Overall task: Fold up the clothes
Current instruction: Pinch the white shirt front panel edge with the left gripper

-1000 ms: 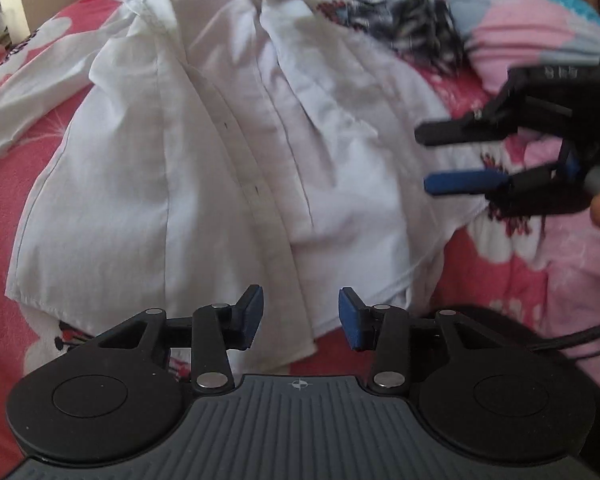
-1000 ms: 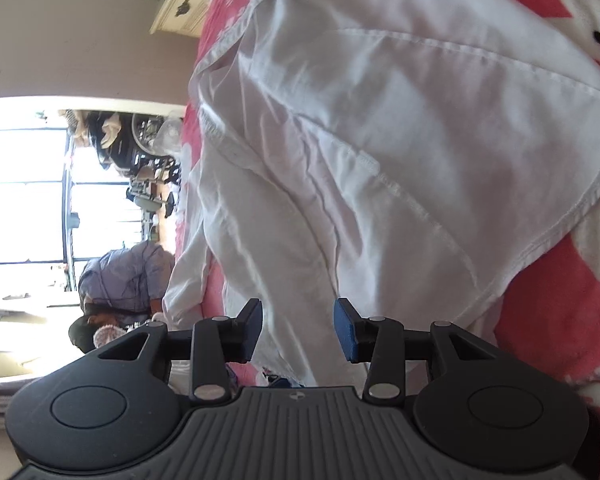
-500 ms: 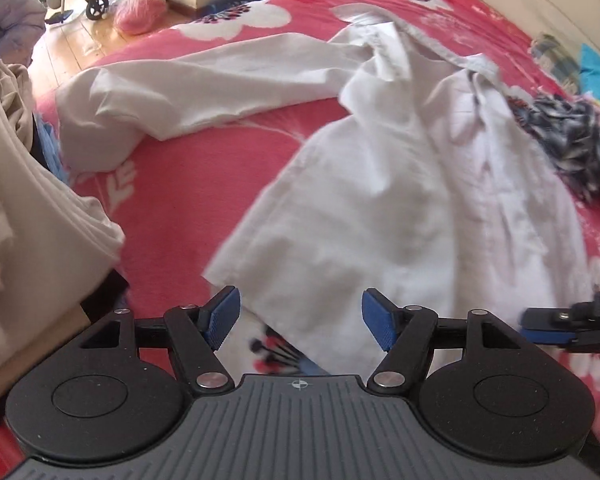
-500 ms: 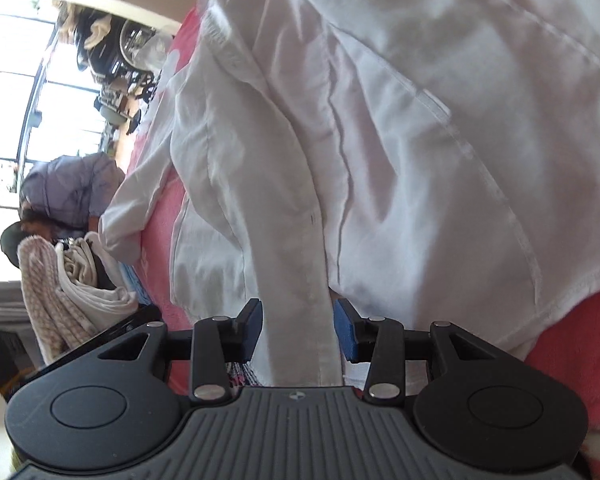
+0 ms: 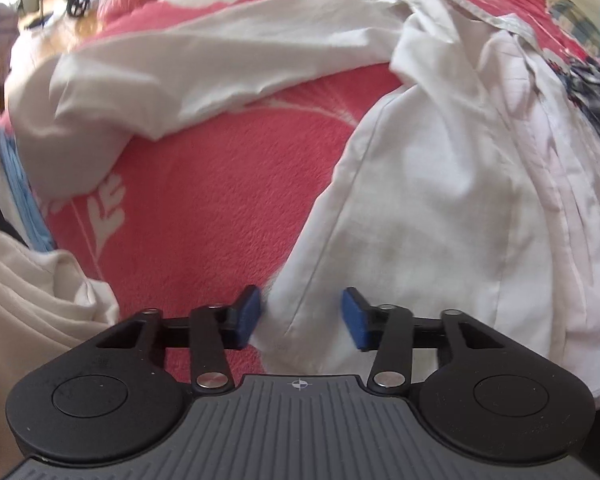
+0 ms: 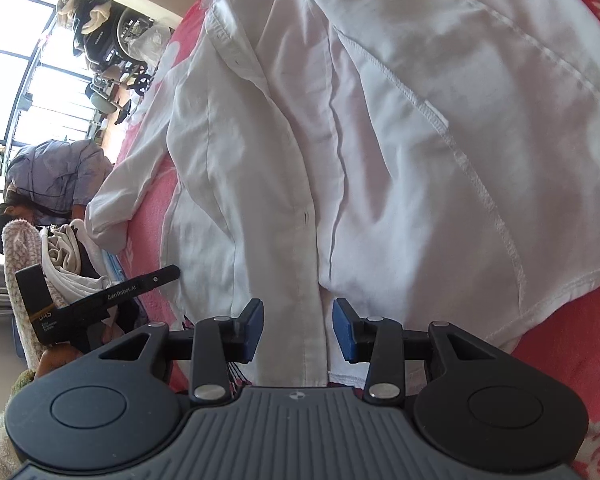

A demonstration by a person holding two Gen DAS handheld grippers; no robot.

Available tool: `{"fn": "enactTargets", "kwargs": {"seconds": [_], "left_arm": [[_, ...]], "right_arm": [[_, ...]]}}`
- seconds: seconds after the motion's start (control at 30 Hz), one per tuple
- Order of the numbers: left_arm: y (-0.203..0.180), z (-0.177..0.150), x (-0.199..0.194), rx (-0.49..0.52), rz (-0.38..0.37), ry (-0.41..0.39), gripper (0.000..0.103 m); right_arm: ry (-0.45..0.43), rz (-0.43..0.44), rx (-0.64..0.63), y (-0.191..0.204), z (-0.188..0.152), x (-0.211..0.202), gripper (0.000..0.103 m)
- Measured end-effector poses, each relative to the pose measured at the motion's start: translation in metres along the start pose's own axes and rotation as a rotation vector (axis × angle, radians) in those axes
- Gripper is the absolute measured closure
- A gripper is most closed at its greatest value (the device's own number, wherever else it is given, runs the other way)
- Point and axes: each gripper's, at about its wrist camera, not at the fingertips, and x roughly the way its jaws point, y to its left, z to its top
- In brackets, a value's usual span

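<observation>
My left gripper (image 5: 300, 316), jaws just narrowed but apart, straddles the white shirt (image 5: 440, 200) hem corner; my right gripper (image 6: 298, 330), apart, straddles its button placket (image 6: 300, 208) on the pink blanket (image 5: 220, 184).

Red-pink bedspread (image 5: 220, 184) with white flower print under everything. Dark patterned cloth (image 5: 596, 92) at right edge, crumpled. Beige folded fabric (image 5: 24, 292) lower left. Wheelchair (image 6: 120, 40) near bright window (image 6: 4, 72). Person in lilac top (image 6: 52, 176) bent over, beside heap of towels (image 6: 24, 264).
</observation>
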Motion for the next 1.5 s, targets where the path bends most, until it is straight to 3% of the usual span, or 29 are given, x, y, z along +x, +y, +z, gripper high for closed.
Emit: {"fn": "enactTargets", "kwargs": {"seconds": [0.07, 0.13, 0.27, 0.47, 0.57, 0.67, 0.93, 1.23, 1.33, 1.5], "left_arm": [[0.006, -0.001, -0.001, -0.031, -0.009, 0.0, 0.093], [0.012, -0.001, -0.005, -0.053, -0.019, -0.008, 0.103], [0.021, -0.009, -0.027, -0.136, -0.03, -0.016, 0.103], [0.035, -0.03, -0.066, -0.228, 0.033, -0.024, 0.103], [0.044, -0.041, -0.054, -0.238, 0.085, 0.03, 0.103], [0.046, -0.048, -0.04, -0.223, 0.124, 0.07, 0.103], [0.036, -0.053, -0.033, -0.187, 0.175, 0.064, 0.103], [0.03, -0.07, -0.036, -0.148, 0.216, 0.012, 0.103], [0.026, -0.078, -0.038, -0.138, 0.235, -0.017, 0.103], [0.034, -0.08, -0.044, -0.173, 0.22, -0.009, 0.103]], "right_arm": [[0.003, -0.007, -0.007, 0.002, -0.001, 0.005, 0.062], [0.005, -0.02, -0.022, 0.004, 0.0, 0.01, 0.063], [0.011, -0.068, -0.074, 0.011, 0.002, 0.021, 0.065], [0.011, -0.097, -0.108, 0.016, 0.001, 0.027, 0.065], [0.005, -0.124, -0.13, 0.017, 0.001, 0.025, 0.066], [-0.055, -0.127, -0.172, 0.021, 0.013, 0.011, 0.066], [-0.311, -0.052, -0.284, 0.067, 0.129, -0.005, 0.065], [-0.383, -0.182, -0.598, 0.155, 0.251, 0.091, 0.062], [-0.386, -0.266, -0.735, 0.181, 0.281, 0.128, 0.061], [-0.39, -0.571, -1.006, 0.197, 0.318, 0.17, 0.061]]}}
